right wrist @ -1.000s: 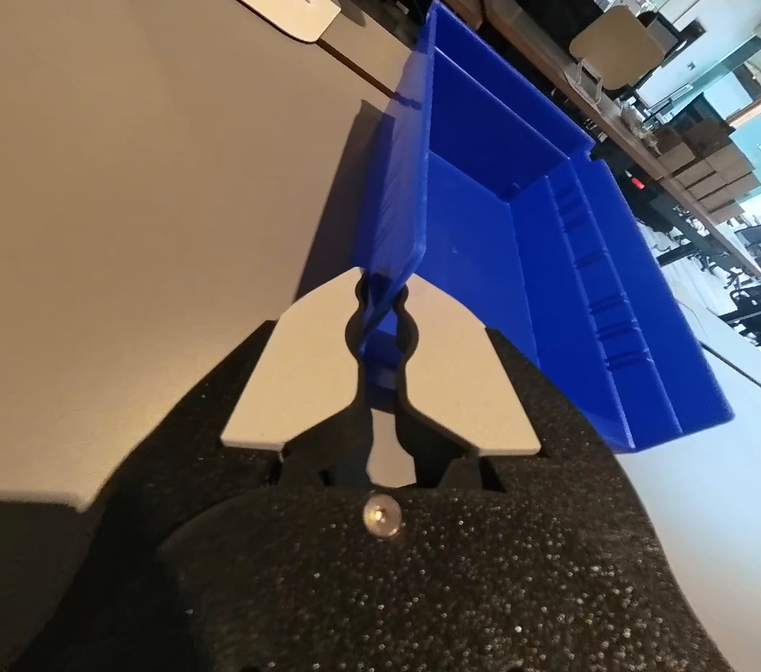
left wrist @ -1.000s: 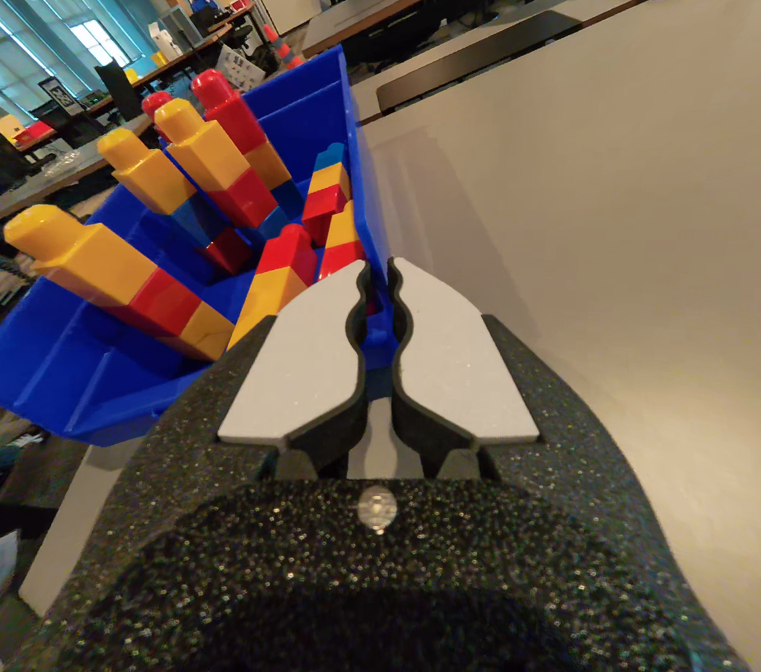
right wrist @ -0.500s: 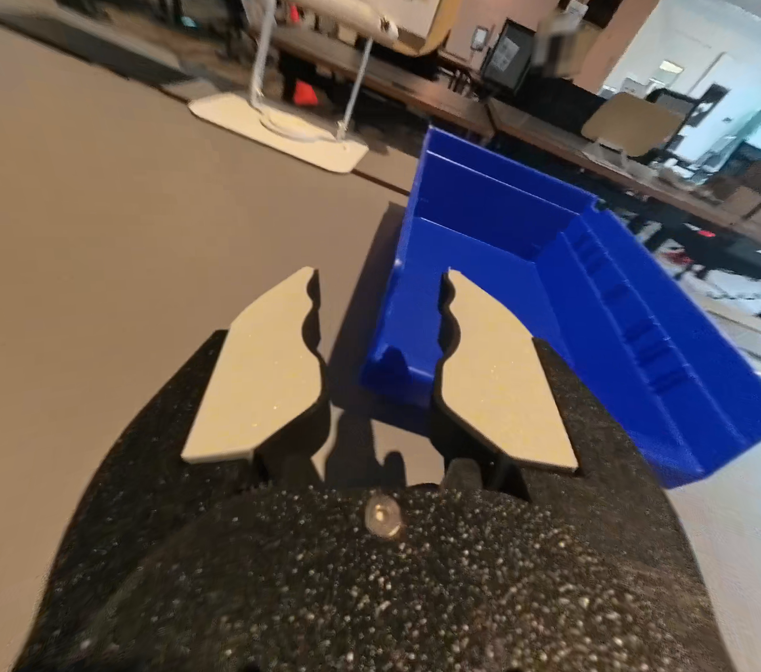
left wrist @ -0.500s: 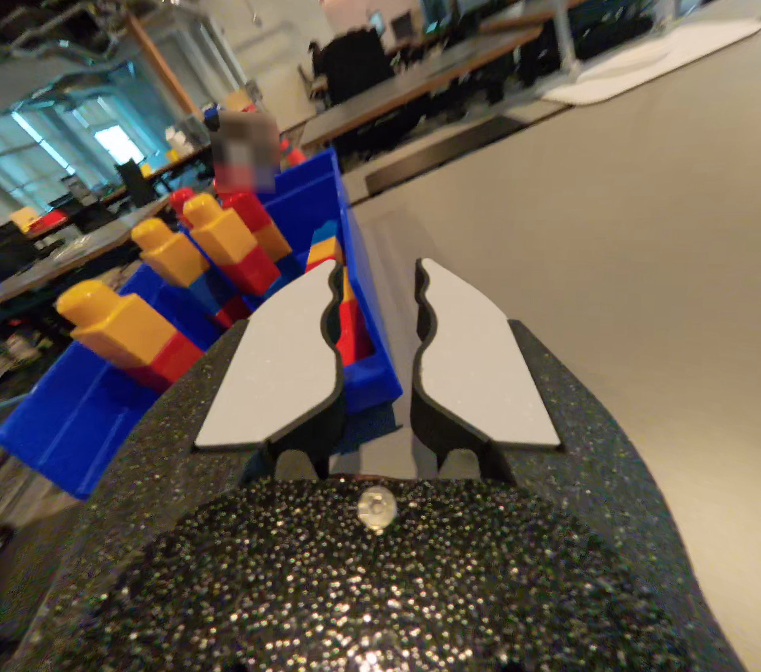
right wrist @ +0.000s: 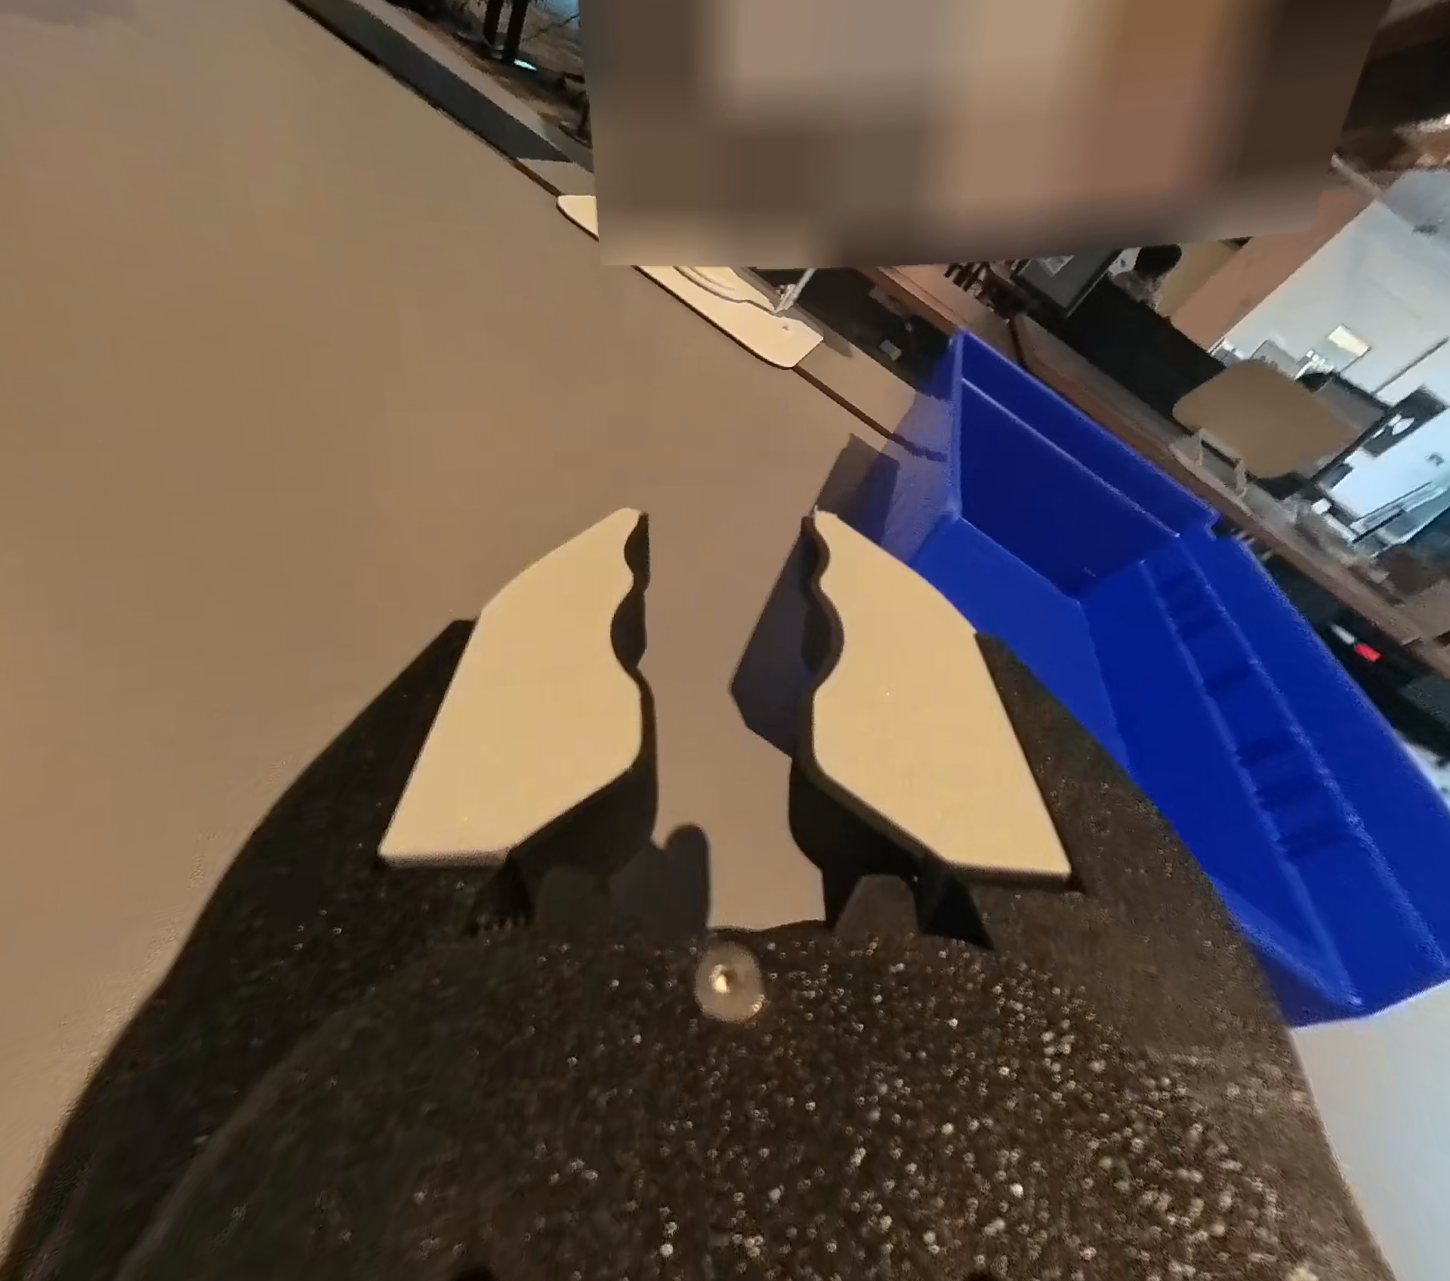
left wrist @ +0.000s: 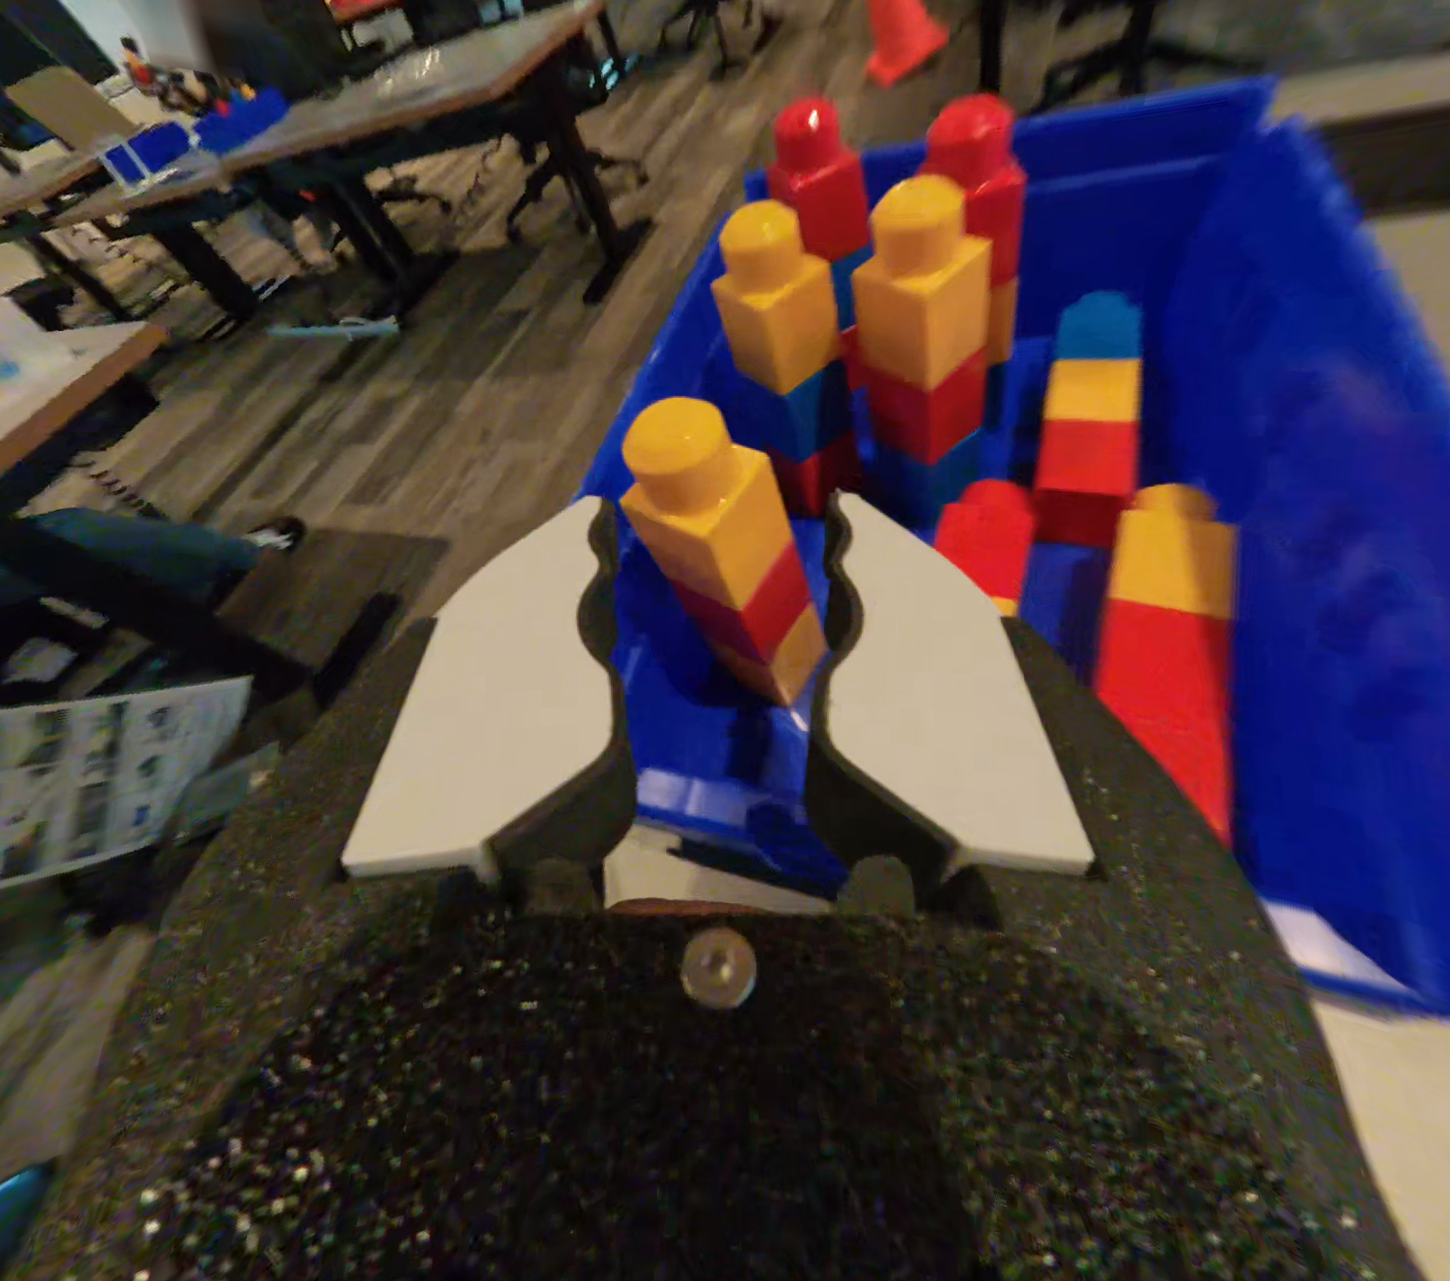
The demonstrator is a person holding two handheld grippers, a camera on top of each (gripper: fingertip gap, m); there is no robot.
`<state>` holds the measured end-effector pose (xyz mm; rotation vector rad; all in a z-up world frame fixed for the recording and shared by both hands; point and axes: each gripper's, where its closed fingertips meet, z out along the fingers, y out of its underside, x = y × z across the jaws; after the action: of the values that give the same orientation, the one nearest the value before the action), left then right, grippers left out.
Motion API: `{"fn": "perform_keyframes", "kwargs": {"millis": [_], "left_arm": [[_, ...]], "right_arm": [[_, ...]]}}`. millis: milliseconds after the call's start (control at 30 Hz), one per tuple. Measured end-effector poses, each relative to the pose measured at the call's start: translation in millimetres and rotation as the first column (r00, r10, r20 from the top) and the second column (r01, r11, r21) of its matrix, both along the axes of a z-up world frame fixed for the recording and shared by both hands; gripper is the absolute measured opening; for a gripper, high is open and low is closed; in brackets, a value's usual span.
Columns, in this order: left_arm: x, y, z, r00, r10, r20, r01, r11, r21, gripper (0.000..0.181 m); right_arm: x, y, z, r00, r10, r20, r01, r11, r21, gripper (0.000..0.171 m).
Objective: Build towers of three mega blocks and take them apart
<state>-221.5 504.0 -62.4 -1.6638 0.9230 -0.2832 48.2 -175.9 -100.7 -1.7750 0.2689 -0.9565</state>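
In the left wrist view a blue bin holds several three-block towers of red, yellow and blue blocks. My left gripper is open over the bin's near end, its jaws on either side of a leaning yellow-red-yellow tower without touching it. Other towers stand behind, among them a yellow-red-blue one and a blue-yellow-red one. In the right wrist view my right gripper is open and empty above the grey table. An empty blue bin lies to its right.
A white base plate of a stand lies on the table beyond the right gripper. In the left wrist view, the floor, other desks and an orange cone lie past the bin's left side. Spacing between my two grippers at the tips: around 75 centimeters.
Both grippers let go of the bin rims and opened. The left one swung over the bin of towers. The right one moved left, off the empty bin, over bare table.
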Motion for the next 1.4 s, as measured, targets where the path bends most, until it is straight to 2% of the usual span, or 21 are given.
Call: {"fn": "perform_keyframes", "kwargs": {"millis": [167,333,433,500,567,633,733,767,833,900,967,1067,1133,1200,1367,1400], "left_arm": [[12.3,37.7,-27.0,0.981,0.07,-0.18,-0.08,0.996,-0.049,0.054],[18.6,32.1,-21.2,0.97,0.052,-0.238,-0.045,0.998,0.036,0.049],[21.9,3.8,28.5,0.991,0.01,-0.135,0.02,0.976,0.217,0.048],[27.3,-35.6,76.5,0.996,-0.08,-0.039,0.088,0.937,0.338,0.048],[41.3,-91.7,121.5,0.966,-0.253,0.056,0.211,0.893,0.397,0.047],[67.6,-159.1,148.8,0.873,-0.478,0.097,0.411,0.828,0.381,0.047],[120.5,-269.9,146.5,0.613,-0.783,0.106,0.742,0.616,0.263,0.047],[139.0,-301.3,136.9,0.538,-0.834,0.118,0.799,0.55,0.242,0.047],[177.6,-359.3,95.1,0.41,-0.904,0.12,0.892,0.425,0.156,0.043],[210.4,-407.2,44.4,0.32,-0.941,0.109,0.942,0.328,0.068,0.039],[228.5,-444.6,10.6,0.248,-0.958,0.143,0.967,0.253,0.021,0.039],[234.2,-474.7,-10.3,0.202,-0.958,0.206,0.979,0.197,-0.044,0.039],[233.5,-478.6,-18.6,0.198,-0.962,0.189,0.98,0.196,-0.029,0.038],[228.5,-485.4,-18.0,0.144,-0.96,0.24,0.989,0.143,-0.025,0.038],[215.1,-515.6,-19.1,-0.013,-0.964,0.267,1.0,-0.013,0.001,0.037],[210.1,-523.7,-21.4,-0.059,-0.963,0.263,0.998,-0.059,0.006,0.036]], "right_arm": [[-7.1,11.5,-8.8,0.998,0.032,0.048,-0.028,0.995,-0.097,0.035],[-12.3,17.8,-13.9,0.995,0.057,0.082,-0.044,0.987,-0.157,0.033],[-15.3,19.7,-12.1,0.994,0.074,0.084,-0.061,0.987,-0.147,0.031],[-17.6,23.1,-11.6,0.994,0.092,0.066,-0.083,0.988,-0.132,0.031],[-22.6,32.1,-10.5,0.99,0.134,0.03,-0.131,0.986,-0.106,0.031],[-33.2,50.2,-8.7,0.974,0.223,-0.024,-0.225,0.971,-0.085,0.031],[-53.7,88.6,1.8,0.918,0.38,-0.116,-0.389,0.919,-0.063,0.033],[-59.4,102.8,7.7,0.894,0.425,-0.144,-0.435,0.899,-0.05,0.033],[-68.5,132.6,14.8,0.83,0.506,-0.235,-0.525,0.851,-0.02,0.035],[-71.6,160.3,11.6,0.754,0.544,-0.369,-0.589,0.808,-0.012,0.043],[-61.7,181.4,7.3,0.733,0.528,-0.429,-0.597,0.802,-0.033,0.048],[-35.0,197.5,-1.5,0.769,0.496,-0.403,-0.554,0.832,-0.033,0.061],[-37.0,200.8,-13.3,0.7,0.554,-0.451,-0.584,0.807,0.085,0.063],[-50.0,198.4,-27.2,0.61,0.591,-0.527,-0.638,0.762,0.117,0.066],[-74.5,195.7,-30.5,0.586,0.666,-0.461,-0.729,0.682,0.059,0.066],[-79.6,196.6,-33.4,0.581,0.669,-0.463,-0.742,0.67,0.036,0.058]]}}
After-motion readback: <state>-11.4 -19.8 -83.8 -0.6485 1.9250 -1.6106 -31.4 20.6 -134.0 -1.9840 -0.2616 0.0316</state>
